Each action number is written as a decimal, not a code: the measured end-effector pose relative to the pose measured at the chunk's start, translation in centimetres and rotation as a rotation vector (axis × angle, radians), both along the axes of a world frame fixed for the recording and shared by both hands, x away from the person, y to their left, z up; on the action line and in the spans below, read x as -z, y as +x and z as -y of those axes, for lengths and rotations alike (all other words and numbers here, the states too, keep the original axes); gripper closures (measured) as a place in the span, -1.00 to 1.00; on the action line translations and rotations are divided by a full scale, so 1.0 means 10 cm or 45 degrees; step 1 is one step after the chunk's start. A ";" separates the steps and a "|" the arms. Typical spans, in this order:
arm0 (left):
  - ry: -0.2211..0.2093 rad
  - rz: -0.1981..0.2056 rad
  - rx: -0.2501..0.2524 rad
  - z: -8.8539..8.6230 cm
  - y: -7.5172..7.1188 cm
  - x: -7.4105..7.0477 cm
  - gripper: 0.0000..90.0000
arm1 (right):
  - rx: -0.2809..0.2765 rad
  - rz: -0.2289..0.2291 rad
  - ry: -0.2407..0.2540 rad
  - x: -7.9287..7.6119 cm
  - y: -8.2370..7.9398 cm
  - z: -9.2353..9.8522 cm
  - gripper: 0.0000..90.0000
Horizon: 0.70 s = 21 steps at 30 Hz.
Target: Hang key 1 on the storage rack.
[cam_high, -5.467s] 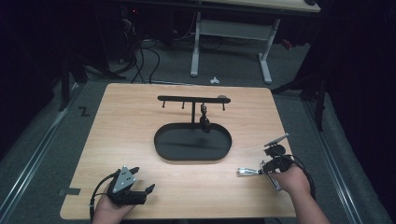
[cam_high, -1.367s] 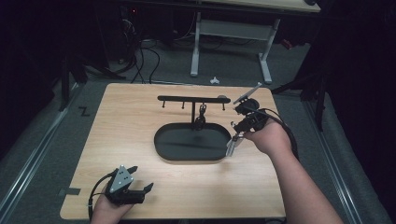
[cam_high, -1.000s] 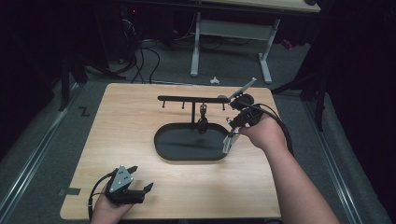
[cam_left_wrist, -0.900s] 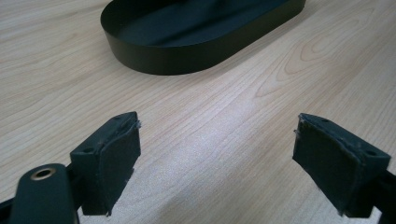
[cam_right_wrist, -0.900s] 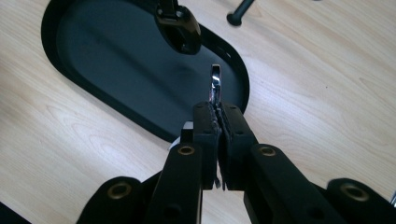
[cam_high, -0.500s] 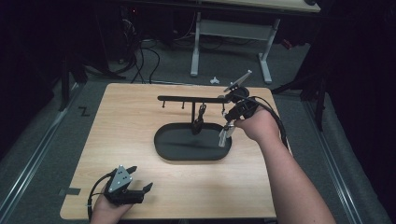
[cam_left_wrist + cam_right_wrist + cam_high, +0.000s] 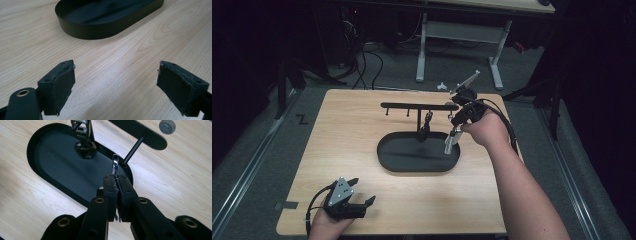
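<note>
Holding a small metal clip [image 7: 115, 165] pinched in my right gripper [image 7: 117, 185] above the oval stand base [image 7: 387, 160], I judge hanging it on the crossbar [image 7: 412, 105] comes next; my left gripper [image 7: 115, 87] rests spread wide, well short of the base.

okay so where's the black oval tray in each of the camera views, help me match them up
High view: the black oval tray lies at the table's middle, under the T-shaped stand.
Left gripper view: its front wall curves across the top, beyond the open jaws.
Right gripper view: its floor spreads upper left, ahead of the right gripper, which is shut on a small metal piece.
Shared landmark: the light wood table around the tray.
</note>
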<state>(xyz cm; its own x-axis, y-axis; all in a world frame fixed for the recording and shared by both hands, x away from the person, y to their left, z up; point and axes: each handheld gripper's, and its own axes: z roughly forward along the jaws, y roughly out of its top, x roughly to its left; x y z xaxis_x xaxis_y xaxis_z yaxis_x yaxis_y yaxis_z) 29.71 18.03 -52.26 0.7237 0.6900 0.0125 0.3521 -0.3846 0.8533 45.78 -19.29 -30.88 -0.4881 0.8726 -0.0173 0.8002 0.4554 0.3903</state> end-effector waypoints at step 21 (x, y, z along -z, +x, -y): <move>0.001 -0.005 0.005 -0.01 0.00 0.00 -0.66 | 0.022 0.013 0.017 0.11 0.14 0.10 0.91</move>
